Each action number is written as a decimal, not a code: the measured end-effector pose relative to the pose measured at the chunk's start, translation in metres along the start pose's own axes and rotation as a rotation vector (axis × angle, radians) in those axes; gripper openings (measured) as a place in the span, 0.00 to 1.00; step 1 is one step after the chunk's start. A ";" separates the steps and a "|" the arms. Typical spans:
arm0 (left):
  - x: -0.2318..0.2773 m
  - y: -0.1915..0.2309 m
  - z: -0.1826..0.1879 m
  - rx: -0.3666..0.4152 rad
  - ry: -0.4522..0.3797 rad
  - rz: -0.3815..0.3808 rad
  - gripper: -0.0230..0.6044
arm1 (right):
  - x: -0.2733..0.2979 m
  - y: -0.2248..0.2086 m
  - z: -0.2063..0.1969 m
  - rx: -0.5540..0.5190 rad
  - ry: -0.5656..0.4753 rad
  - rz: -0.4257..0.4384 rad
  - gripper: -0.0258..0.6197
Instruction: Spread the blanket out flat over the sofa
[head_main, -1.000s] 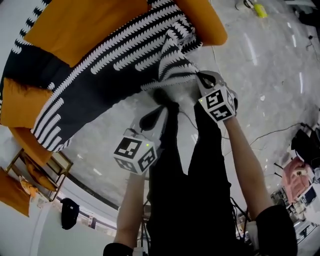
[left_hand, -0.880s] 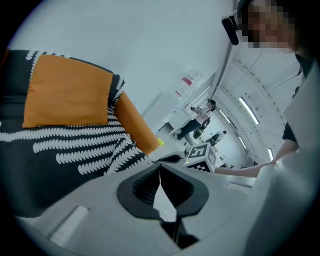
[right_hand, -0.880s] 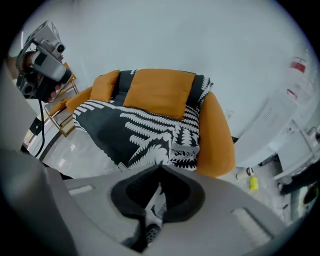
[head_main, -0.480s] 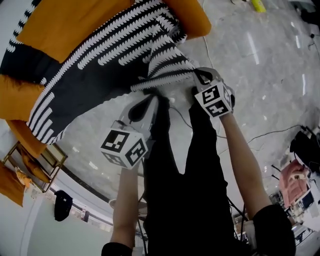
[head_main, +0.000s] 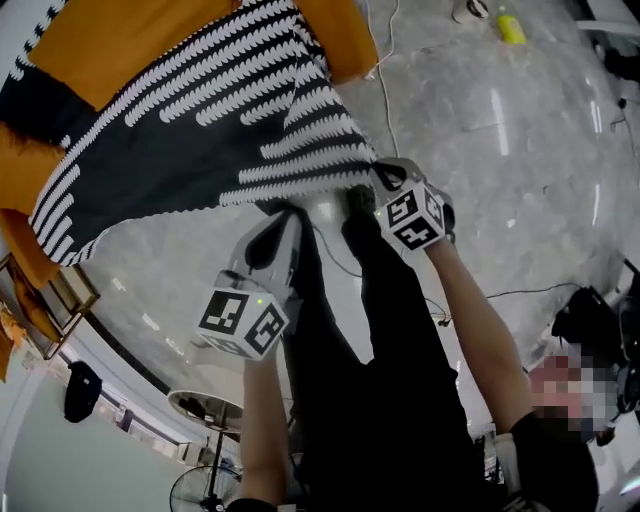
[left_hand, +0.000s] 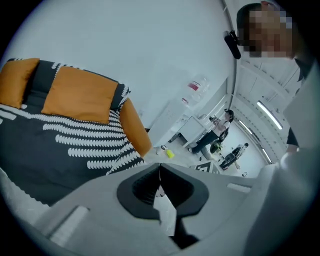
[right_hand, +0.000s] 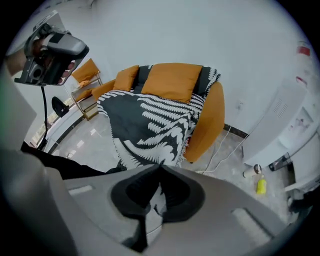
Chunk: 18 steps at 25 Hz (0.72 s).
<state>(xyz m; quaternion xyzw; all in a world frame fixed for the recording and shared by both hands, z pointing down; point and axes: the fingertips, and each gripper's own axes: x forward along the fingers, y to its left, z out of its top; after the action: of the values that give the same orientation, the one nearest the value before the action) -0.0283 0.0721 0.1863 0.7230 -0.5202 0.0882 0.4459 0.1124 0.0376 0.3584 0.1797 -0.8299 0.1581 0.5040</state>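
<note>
Black-and-white blanket (head_main: 170, 140) draped over orange sofa (head_main: 110, 45), near edge lifted off the seat. My left gripper (head_main: 285, 214) clamped on that edge. My right gripper (head_main: 366, 196) beside it, jaws pinched on same hem.

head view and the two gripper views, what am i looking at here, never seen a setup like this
There is no robot: a person holds a two-jaw tool, a gripper, in each hand. The head view comes from a camera on the person's head, looking down past arms and legs. The other two cameras ride on the grippers and look along their jaws. An orange sofa stands on a shiny floor, with a black-and-white blanket draped over it. The right gripper is shut on the blanket's near edge. The left gripper is shut too, on a pale bit of cloth, apparently the same edge.
</note>
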 end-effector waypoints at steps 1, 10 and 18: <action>0.001 0.002 0.000 -0.006 0.015 -0.007 0.05 | 0.002 0.003 -0.003 0.006 0.019 0.008 0.06; 0.004 0.011 -0.027 -0.009 0.008 -0.021 0.05 | 0.040 0.009 -0.043 -0.038 0.121 -0.001 0.06; 0.028 0.058 -0.080 0.110 -0.011 -0.071 0.05 | 0.102 0.012 -0.083 -0.041 0.136 -0.098 0.06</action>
<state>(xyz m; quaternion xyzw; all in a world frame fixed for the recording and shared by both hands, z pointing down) -0.0377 0.1086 0.2818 0.7649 -0.4911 0.0967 0.4055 0.1284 0.0711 0.4855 0.1987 -0.7870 0.1281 0.5699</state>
